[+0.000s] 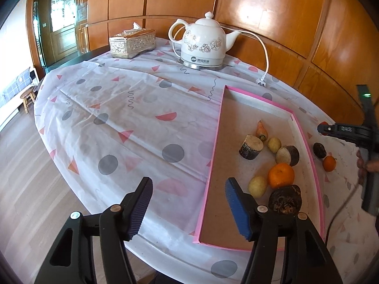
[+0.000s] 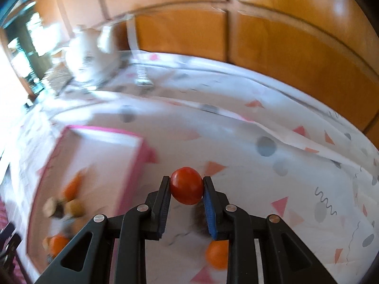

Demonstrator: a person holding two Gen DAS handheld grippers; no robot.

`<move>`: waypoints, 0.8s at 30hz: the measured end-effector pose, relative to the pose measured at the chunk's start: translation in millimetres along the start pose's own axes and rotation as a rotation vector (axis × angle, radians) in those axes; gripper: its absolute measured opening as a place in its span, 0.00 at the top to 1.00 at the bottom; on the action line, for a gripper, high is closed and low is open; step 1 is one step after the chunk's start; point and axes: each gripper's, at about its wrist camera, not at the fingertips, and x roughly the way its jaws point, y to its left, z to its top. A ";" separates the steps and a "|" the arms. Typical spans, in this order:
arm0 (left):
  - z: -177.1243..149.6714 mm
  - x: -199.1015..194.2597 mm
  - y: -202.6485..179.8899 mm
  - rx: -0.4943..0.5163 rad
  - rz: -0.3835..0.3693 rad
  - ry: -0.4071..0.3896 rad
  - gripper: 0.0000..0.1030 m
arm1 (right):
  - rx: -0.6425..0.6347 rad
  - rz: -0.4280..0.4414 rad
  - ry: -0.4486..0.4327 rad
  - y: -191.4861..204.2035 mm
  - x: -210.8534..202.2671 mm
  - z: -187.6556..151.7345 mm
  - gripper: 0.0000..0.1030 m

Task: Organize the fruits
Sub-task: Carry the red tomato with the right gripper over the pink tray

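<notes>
Up close from the left wrist view, the left gripper (image 1: 189,203) hangs spread wide and holds nothing, poised over the near corner of the pink-edged tray (image 1: 214,156) on the desk (image 1: 118,118). Inside the tray lie a big orange (image 1: 281,174), two pale round fruits, a small carrot (image 1: 261,129), and several dark-skinned cut chunks. Just outside the tray's right wall, on the cloth, sit a dark round fruit (image 1: 319,150) and a small orange (image 1: 329,163), touching or nearly so. A white kettle (image 1: 202,45) and a tissue box (image 1: 132,43) stand at the far side, well apart from the tray.

From the right wrist view, blurred everywhere but at the gripper itself, the right gripper (image 2: 186,187) pinches a small red tomato (image 2: 186,185) between its pads, raised above the cloth to the right of the tray. A small orange fruit (image 2: 216,254) lies on the cloth below.

I'd judge the tomato light, smooth-skinned and soft, so it could slip or bruise; the hold across its widest middle looks right, with gentle pressure only. The tray's low wall should be cleared easily when it is set down.
</notes>
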 end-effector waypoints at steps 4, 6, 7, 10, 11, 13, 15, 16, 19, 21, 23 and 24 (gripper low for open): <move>-0.7 -1.8 -0.4 -0.009 -0.010 -0.001 0.37 | -0.094 0.099 -0.018 40.1 -28.0 -17.9 0.74; -1.0 -3.2 -0.5 -0.011 -0.015 -0.003 0.37 | -0.123 0.137 -0.013 53.2 -34.9 -26.5 0.74; -1.2 -4.1 -0.7 -0.012 -0.017 -0.004 0.37 | -0.141 0.157 -0.008 60.9 -38.2 -33.9 0.74; -2.0 -6.4 0.3 -0.018 -0.022 -0.008 0.37 | -0.194 0.196 0.015 83.2 -43.8 -54.9 0.74; -2.3 -7.2 0.7 -0.022 -0.023 -0.009 0.37 | -0.204 0.199 0.019 87.5 -44.6 -59.3 0.74; -2.6 -8.8 1.4 -0.028 -0.024 -0.012 0.36 | -0.222 0.196 0.026 93.8 -44.7 -68.1 0.74; -3.1 -10.5 2.3 -0.035 -0.026 -0.014 0.36 | -0.232 0.195 0.037 97.3 -47.2 -78.3 0.74; -3.5 -11.1 2.7 -0.038 -0.028 -0.015 0.36 | -0.239 0.192 0.044 99.8 -46.1 -81.5 0.74; -3.9 -12.2 3.8 -0.044 -0.030 -0.014 0.36 | -0.261 0.194 0.063 107.4 -43.3 -90.7 0.74; -4.3 -13.0 4.7 -0.049 -0.034 -0.013 0.36 | -0.278 0.199 0.084 114.2 -40.4 -96.8 0.74; -4.7 -13.8 5.3 -0.055 -0.037 -0.013 0.34 | -0.291 0.200 0.096 117.8 -39.5 -100.9 0.74; -4.8 -14.3 5.7 -0.058 -0.037 -0.014 0.34 | -0.300 0.196 0.102 120.4 -38.7 -103.4 0.74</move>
